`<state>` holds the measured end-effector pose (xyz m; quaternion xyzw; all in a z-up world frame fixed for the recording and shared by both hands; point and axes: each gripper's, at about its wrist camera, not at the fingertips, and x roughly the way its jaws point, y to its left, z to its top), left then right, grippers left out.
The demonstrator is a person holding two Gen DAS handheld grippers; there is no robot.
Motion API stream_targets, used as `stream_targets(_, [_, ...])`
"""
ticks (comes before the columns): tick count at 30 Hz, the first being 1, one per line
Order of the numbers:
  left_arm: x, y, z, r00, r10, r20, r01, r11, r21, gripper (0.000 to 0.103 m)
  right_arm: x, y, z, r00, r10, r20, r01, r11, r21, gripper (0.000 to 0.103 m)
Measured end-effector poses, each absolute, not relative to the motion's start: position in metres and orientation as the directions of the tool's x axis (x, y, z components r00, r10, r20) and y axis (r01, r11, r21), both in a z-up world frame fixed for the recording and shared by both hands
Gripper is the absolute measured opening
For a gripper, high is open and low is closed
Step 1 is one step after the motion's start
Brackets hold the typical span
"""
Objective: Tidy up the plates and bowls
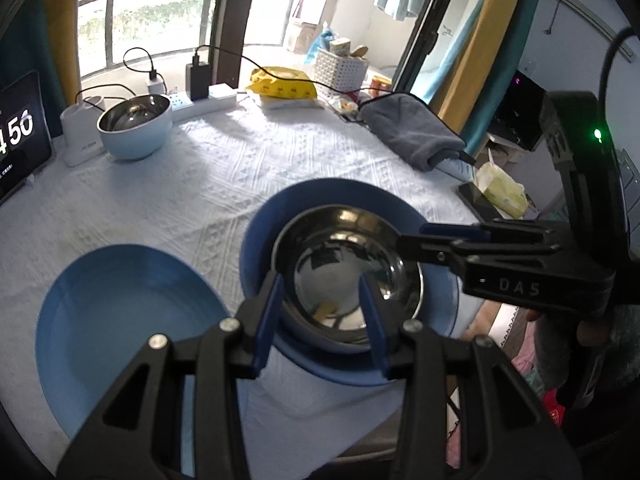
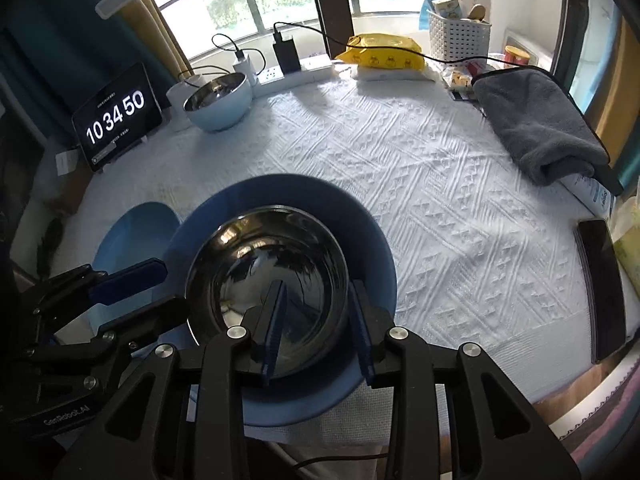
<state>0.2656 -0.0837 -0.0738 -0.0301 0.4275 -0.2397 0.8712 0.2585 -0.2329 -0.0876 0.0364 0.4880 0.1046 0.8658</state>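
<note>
A steel-lined bowl (image 1: 348, 264) sits on a dark blue plate (image 1: 332, 196) near the table's front edge; both also show in the right wrist view, the bowl (image 2: 248, 256) and the plate (image 2: 280, 188). My left gripper (image 1: 320, 296) is open, its jaws straddling the bowl's near wall. My right gripper (image 2: 318, 300) is open, its jaws astride the bowl's right rim. A light blue plate (image 1: 120, 312) lies to the left, empty. A second light blue steel-lined bowl (image 1: 134, 128) stands at the far left of the table.
A tablet clock (image 2: 116, 120) stands at the far left. A power strip with chargers (image 2: 296, 68), a yellow packet (image 2: 380, 54) and a white basket (image 2: 458, 36) line the back. A grey towel (image 2: 536, 124) and a phone (image 2: 600, 288) lie at the right.
</note>
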Motion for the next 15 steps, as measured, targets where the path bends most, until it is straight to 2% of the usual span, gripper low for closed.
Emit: stream_targets(15, [0.271, -0.062, -0.053, 0.599, -0.392, -0.698, 0.328, 0.916, -0.233, 0.045, 0.259, -0.226, -0.06, 0.546, 0.23, -0.806, -0.167, 0.972, 0.164, 0.034])
